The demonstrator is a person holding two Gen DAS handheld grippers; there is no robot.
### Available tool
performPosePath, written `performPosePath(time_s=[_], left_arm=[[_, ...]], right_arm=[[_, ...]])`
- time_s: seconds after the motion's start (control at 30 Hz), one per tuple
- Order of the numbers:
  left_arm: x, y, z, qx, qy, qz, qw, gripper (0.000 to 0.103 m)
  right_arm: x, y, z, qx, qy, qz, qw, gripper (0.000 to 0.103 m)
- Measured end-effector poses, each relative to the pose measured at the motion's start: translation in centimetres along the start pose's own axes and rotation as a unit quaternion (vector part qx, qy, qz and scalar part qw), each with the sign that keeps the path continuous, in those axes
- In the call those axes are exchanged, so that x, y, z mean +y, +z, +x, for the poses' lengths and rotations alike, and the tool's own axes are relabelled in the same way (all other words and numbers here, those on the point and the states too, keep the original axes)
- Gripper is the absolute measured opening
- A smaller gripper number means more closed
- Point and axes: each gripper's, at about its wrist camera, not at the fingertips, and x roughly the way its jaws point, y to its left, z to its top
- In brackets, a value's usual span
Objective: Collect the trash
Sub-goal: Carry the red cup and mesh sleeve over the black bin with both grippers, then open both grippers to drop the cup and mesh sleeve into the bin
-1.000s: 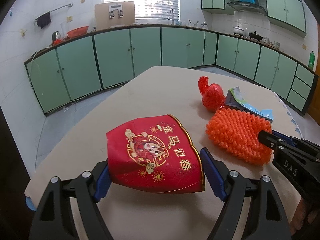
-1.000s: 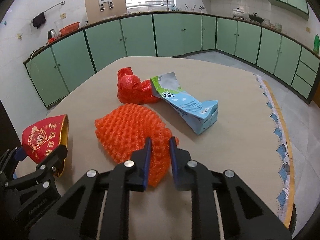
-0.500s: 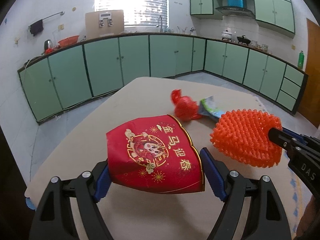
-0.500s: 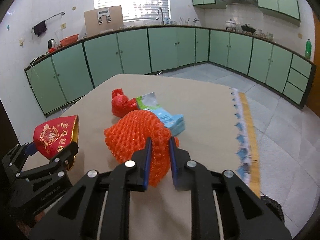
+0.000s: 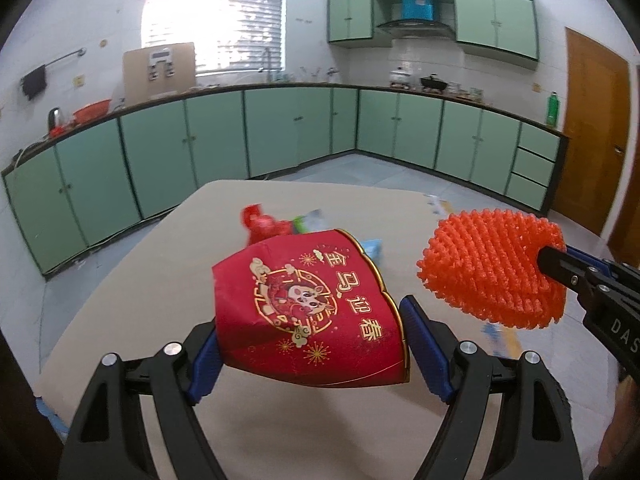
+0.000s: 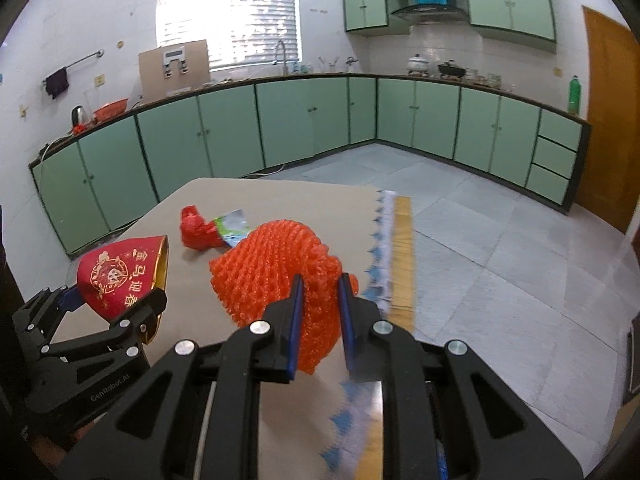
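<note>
Two pieces of trash have just come up off the desk [image 6: 280,200]: the red paper cup [image 5: 312,312], pinched across its width by the left gripper [image 5: 310,348] with jaws spread wide on it, and the orange foam net [image 6: 280,264], squeezed between the nearly closed jaws of the right gripper [image 6: 320,320]. Both now hang in the air, carried up and to the right of where they lay. A crumpled red wrapper [image 6: 196,232] and a blue-green packet [image 6: 232,224] remain on the desk, so collecting is likely half done.
</note>
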Motion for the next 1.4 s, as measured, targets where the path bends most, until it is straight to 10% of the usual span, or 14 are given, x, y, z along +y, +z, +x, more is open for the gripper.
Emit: performPosePath(time_s=[0.8, 1.4], left_arm=[[-14.8, -2.2, -5.4, -0.018, -0.148, 0.088, 0.9849, 0.079], [-22.6, -5.6, -4.2, 0.008, -0.218, 0.136, 0.9664, 0.079]], right_arm=[[-12.4, -6.3, -10.8, -0.022, -0.133, 0.081, 0.988, 0.016], [-18.3, -11.2, -11.6, 0.010, -0.189, 0.122, 0.974, 0.016]])
